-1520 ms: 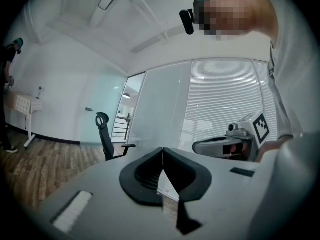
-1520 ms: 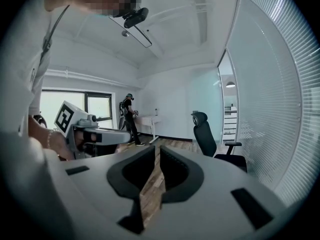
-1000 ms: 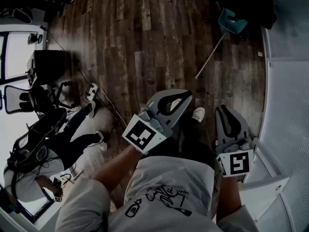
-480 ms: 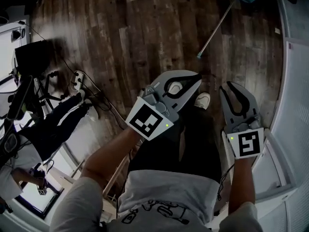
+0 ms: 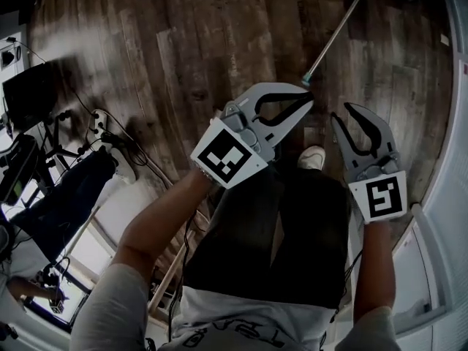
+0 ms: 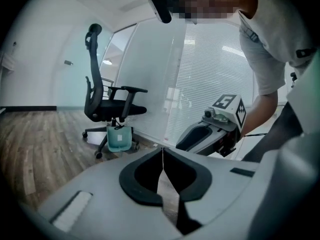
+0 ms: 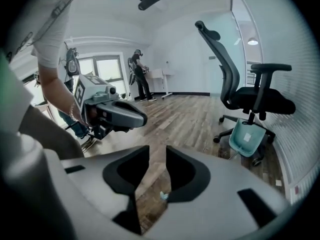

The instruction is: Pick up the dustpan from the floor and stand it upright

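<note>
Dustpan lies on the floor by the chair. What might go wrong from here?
The scoop of the dustpan lies at the wheeled base of the chair; lifting by the handle may snag it.
The left tool has its jaws together, so it cannot grip yet.
Gripped at its tip, the long handle may let the scoop swing.

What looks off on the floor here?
The teal dustpan is down instead of standing upright. Its pan sits at the wheeled base of the office chair, and its long handle runs flat across the wood floor toward the person. Nothing looks spilled or broken.
</note>
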